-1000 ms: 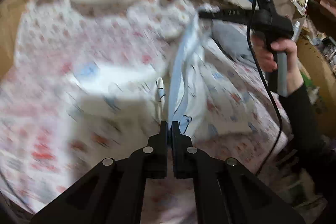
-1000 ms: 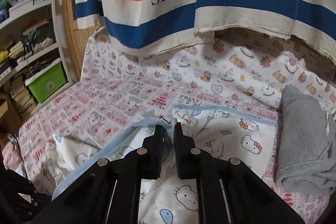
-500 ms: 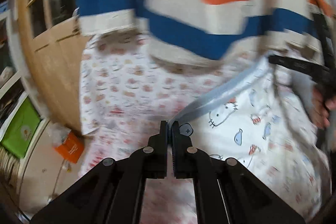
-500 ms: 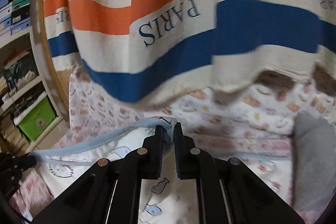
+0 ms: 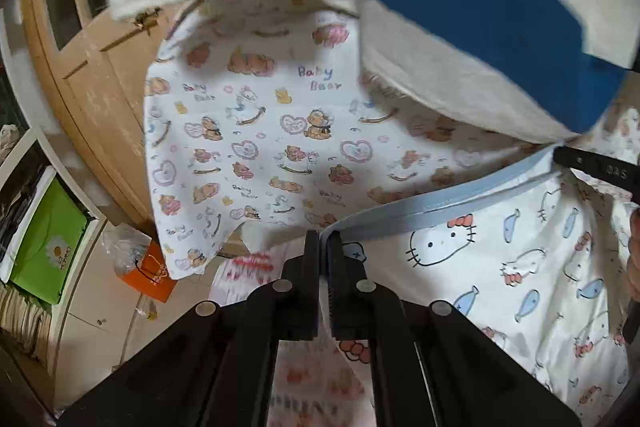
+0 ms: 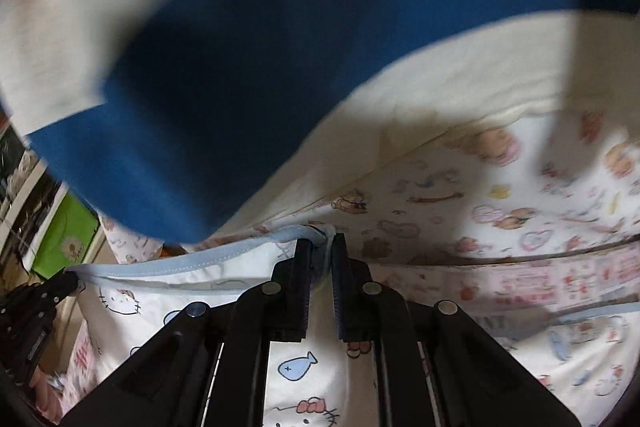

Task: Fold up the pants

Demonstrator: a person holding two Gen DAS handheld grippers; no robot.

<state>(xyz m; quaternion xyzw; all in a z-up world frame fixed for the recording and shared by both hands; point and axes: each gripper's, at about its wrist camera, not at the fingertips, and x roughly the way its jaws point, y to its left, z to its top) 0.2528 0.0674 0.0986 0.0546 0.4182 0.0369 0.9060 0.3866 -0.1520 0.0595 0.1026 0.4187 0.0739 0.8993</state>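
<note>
While the pants hang between both grippers, the blue waistband is pinched at one end by the left gripper, clamped tight, and at the other by the right gripper. Waistband runs taut btwn them. Striped cloth hangs just ahead, bear-print sheet beyond.

In front of you a striped cloth in blue, cream and orange hung down, close to both cameras and blurred. Under it a sheet with bears and hearts covered the bed. At your left stood a wooden door with panels. Near it, low down, there were a green box on a white shelf, an orange bag and pale floor.
</note>
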